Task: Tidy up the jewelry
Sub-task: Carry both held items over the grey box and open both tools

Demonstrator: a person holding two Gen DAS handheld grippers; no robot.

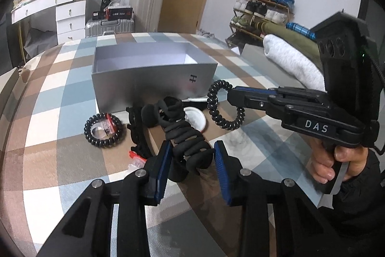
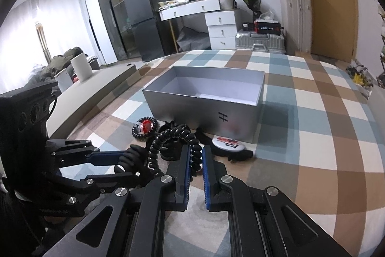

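The black claw clip (image 1: 185,136), its long axis pointing toward the silver box (image 1: 154,86), is pinched by the left gripper (image 1: 192,160); a coiled hair tie (image 2: 173,143) is pinched by the right gripper (image 2: 195,160).

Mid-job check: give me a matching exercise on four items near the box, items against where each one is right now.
Items:
1. spiral hair tie
2. black claw clip
3. grey box
4. round badge

States:
A. lying on the cloth beside the box
B. open, nothing visible inside
C. between the left gripper fingers
D. pinched by the right gripper

Pairs: 1-D, 2-C, 3-B, 4-A
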